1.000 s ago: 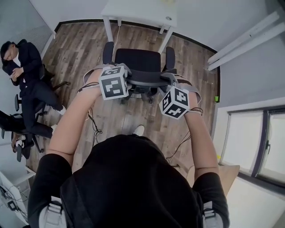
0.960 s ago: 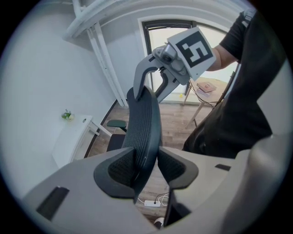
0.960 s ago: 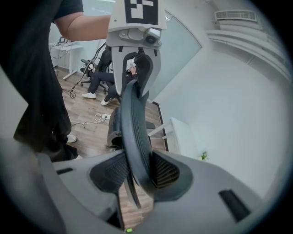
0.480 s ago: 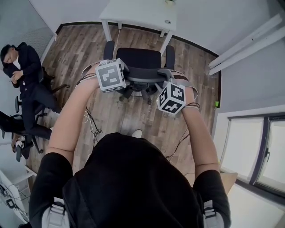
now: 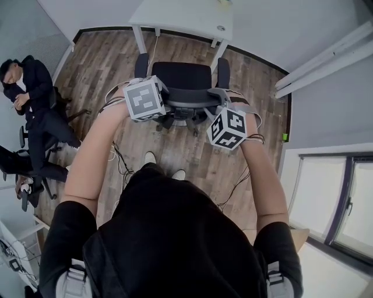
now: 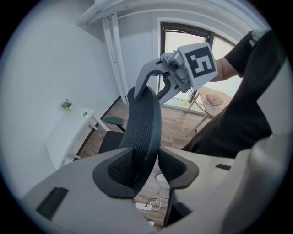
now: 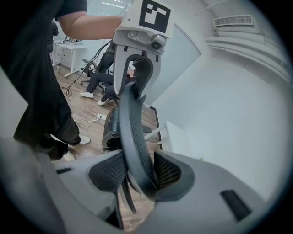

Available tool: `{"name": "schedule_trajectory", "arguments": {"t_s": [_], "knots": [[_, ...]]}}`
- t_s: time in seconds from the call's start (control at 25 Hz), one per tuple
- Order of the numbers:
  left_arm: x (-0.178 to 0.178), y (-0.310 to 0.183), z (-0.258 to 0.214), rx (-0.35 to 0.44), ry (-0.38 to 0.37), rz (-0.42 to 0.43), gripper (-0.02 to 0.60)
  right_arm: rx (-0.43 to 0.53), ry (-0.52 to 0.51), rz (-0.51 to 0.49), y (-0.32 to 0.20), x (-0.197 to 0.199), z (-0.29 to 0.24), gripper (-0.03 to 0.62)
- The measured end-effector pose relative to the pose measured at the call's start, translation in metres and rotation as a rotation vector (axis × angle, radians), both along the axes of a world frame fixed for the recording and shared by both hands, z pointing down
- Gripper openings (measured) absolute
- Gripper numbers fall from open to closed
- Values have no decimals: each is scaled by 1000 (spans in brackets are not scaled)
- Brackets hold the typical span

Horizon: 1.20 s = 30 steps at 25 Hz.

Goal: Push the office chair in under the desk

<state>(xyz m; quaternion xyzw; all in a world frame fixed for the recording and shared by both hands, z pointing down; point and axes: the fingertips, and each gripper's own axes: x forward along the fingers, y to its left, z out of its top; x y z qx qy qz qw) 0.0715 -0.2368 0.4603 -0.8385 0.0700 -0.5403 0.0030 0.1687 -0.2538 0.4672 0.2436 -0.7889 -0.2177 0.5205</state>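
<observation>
The black office chair (image 5: 180, 75) stands on the wood floor facing the white desk (image 5: 180, 17), its seat just short of the desk's front edge. My left gripper (image 5: 166, 100) is shut on the left end of the mesh backrest's top (image 6: 144, 132), which runs between its pads. My right gripper (image 5: 213, 106) is shut on the backrest's right end (image 7: 132, 123); its jaws have just eased open a little with the backrest still between them. Each gripper view shows the other gripper clamped further along the rim: the right gripper (image 6: 151, 84) and the left gripper (image 7: 137, 73).
A person in dark clothes sits on another chair (image 5: 32, 99) at the left. Cables (image 5: 119, 160) trail on the floor by my feet (image 5: 150, 157). The grey wall and a window (image 5: 332, 192) are at the right. A small plant (image 6: 67, 105) sits on the desk.
Both grippers and the chair have moved toward the desk, so the seat sits closer to its front edge. My feet have stepped forward behind the chair.
</observation>
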Motion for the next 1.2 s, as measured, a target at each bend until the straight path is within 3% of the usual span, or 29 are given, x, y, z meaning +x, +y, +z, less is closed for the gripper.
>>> {"name": "schedule_trajectory", "arguments": {"t_s": [0.44,1.2], "knots": [[-5,-24,4,2,17,30,167,-23,10,8,-22,-8,3,175],[-39,-133,0,-16,-18,108,181,-9,-6,61,-113,-43,1,175]]}}
